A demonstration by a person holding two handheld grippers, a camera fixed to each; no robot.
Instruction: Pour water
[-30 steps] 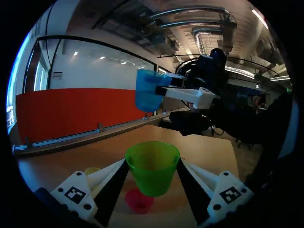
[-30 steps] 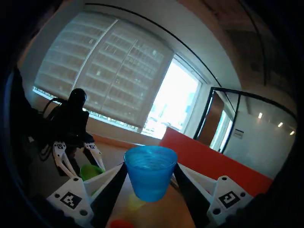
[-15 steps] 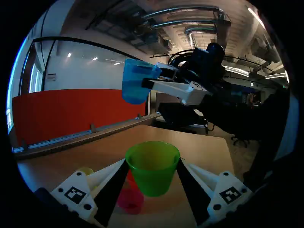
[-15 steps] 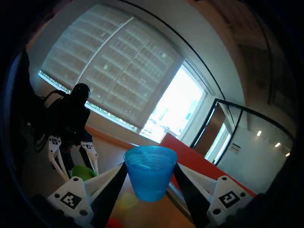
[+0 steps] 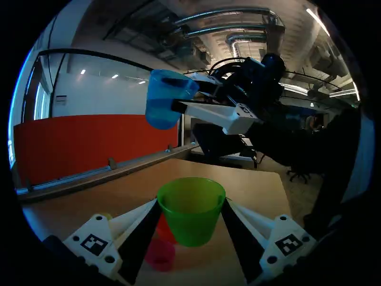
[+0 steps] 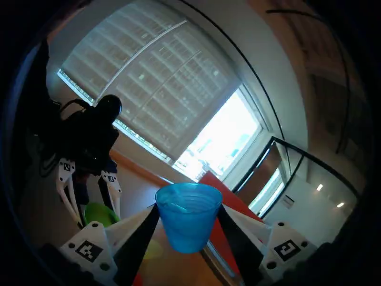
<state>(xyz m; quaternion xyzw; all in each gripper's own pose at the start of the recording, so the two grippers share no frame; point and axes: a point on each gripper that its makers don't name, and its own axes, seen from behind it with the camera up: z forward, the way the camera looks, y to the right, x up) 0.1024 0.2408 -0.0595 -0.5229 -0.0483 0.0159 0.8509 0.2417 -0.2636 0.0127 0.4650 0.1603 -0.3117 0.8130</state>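
My left gripper [image 5: 190,217] is shut on a green cup [image 5: 191,208], held upright above the wooden table [image 5: 252,183]. High in the left gripper view, the right gripper [image 5: 178,97] holds a blue cup [image 5: 163,98] tilted to the left, above and beyond the green cup. In the right gripper view, the blue cup [image 6: 188,215] sits between the fingers of my right gripper [image 6: 188,224], with water inside. There the left gripper [image 6: 93,190] and its green cup [image 6: 99,212] appear lower left.
A pink cup [image 5: 159,255] and a red cup [image 5: 165,228] stand on the table under the green cup. An orange wall panel [image 5: 90,143] runs along the table's far edge. A bright window with blinds [image 6: 157,105] lies behind the left gripper.
The right gripper has carried the blue cup up and to the left in the left gripper view and tilted it further. The left gripper drifted slightly over the small cups.
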